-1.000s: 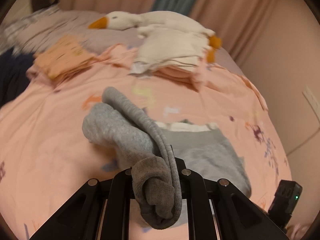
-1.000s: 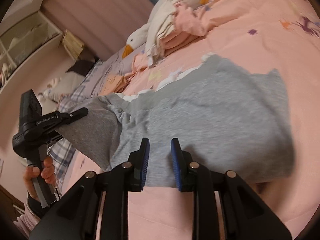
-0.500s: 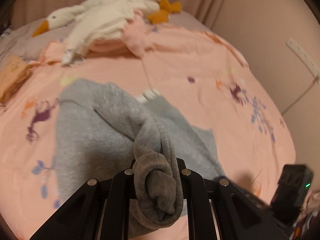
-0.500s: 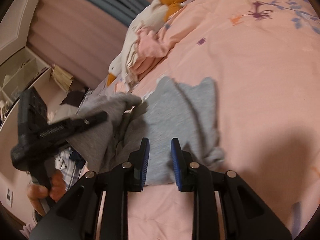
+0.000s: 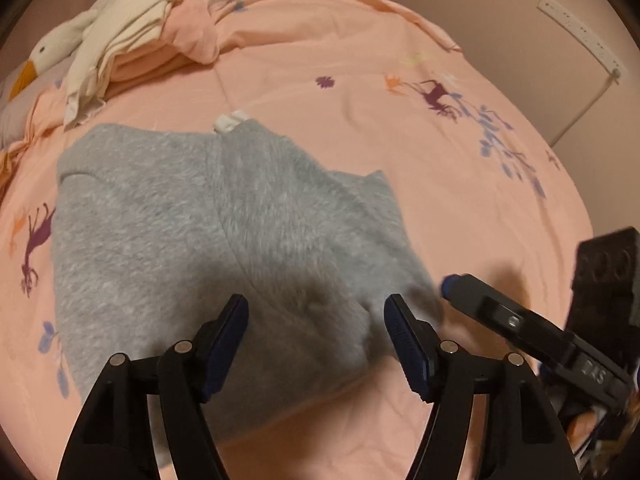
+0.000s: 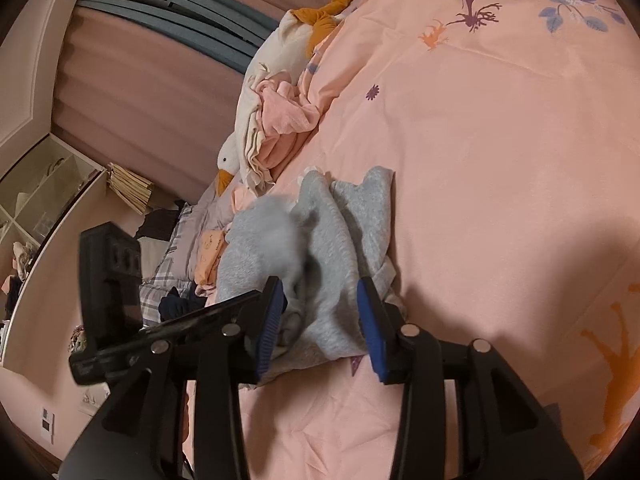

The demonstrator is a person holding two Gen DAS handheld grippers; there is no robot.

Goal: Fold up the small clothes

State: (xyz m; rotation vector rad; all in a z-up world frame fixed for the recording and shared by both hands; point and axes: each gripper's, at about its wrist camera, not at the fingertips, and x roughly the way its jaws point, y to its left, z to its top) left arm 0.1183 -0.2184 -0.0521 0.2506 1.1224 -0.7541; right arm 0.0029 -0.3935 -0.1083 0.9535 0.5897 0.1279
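Observation:
A small grey fleece garment (image 5: 200, 220) lies folded over on the pink printed bedsheet (image 5: 400, 140). My left gripper (image 5: 316, 312) hangs just above the garment's near edge. Its jaws are opening wide and hold nothing; the cloth only lies under them. In the right wrist view my right gripper (image 6: 320, 300) stands low at the garment's (image 6: 332, 240) near end. Its jaws are opening, with grey fabric bunched loosely between the blue pads (image 6: 370, 320). A finger (image 5: 500, 316) of the right gripper reaches the garment's right corner in the left wrist view.
A white plush goose (image 5: 52, 48) and a stack of cream and pink clothes (image 5: 132, 48) lie at the far end of the bed. Folded orange clothes (image 6: 208, 256) and dark clothes sit at the bed's left side. A power strip (image 5: 576, 36) is on the wall to the right.
My left gripper let go of the bunched grey fabric and spread its jaws; the garment now lies folded flat. My right gripper's jaws widened and it came up to the garment's end.

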